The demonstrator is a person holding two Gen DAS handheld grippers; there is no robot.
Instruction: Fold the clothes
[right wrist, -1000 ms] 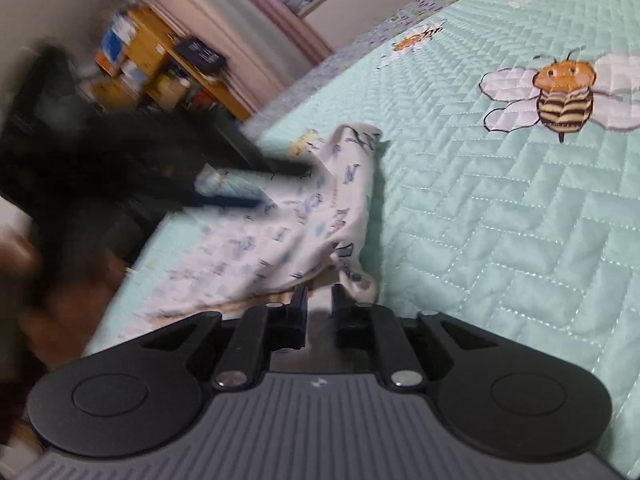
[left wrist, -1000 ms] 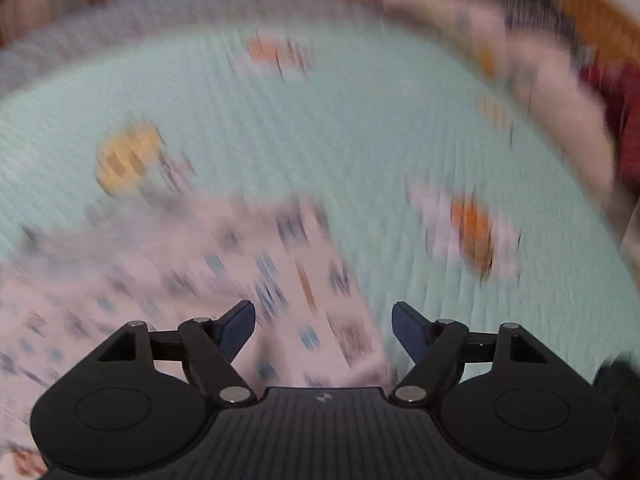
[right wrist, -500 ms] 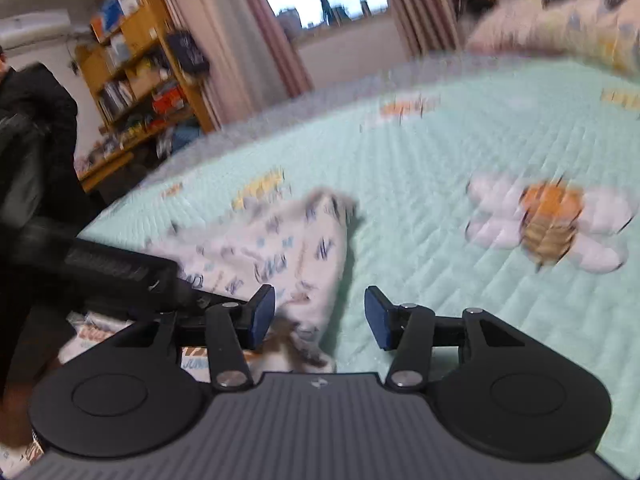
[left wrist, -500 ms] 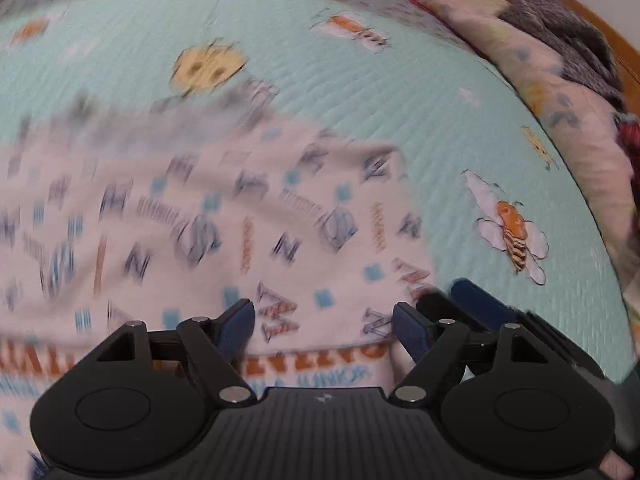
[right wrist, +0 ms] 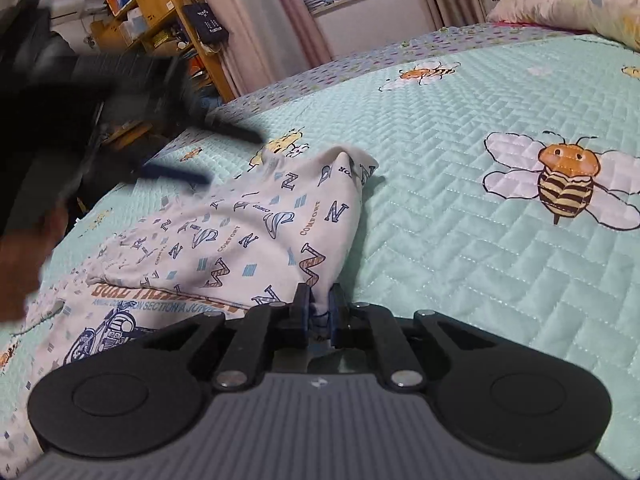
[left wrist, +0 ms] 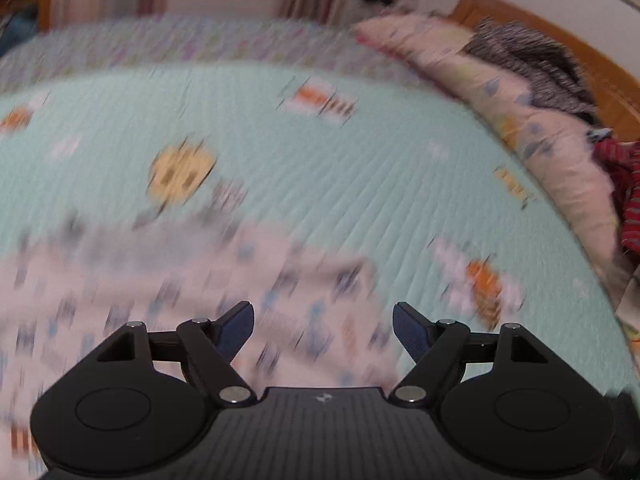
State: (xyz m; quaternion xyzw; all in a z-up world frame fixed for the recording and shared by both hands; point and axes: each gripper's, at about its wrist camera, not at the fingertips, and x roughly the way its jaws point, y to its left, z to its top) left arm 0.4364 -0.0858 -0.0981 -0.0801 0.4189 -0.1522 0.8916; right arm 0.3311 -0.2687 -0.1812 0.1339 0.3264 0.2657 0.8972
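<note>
— While the white printed shirt (right wrist: 256,236) lies spread on the mint quilted bedspread (right wrist: 460,240), who has hold of it?

— The right gripper (right wrist: 319,312). Its blue fingers are pinched together on a corner of the cloth, at the near edge of the garment, and the fabric rises from there in a soft ridge.

— And the left gripper (left wrist: 323,320)?

— Spread wide, with nothing between its pads. It hangs above the shirt (left wrist: 180,300), which looks smeared in its own view. From the other side it shows as a dark blur over the far part of the cloth, with a hand (right wrist: 20,264) below it.

— Where does the shirt sit on the bed?

— Toward the near left of the bedspread, letters and a motorcycle print facing up. A stitched bee (right wrist: 564,184) lies well off to its right, and a pillow (right wrist: 568,4) rests at the head end. A wooden bookshelf (right wrist: 160,28) stands beyond the bed by the curtains (right wrist: 276,20).
</note>
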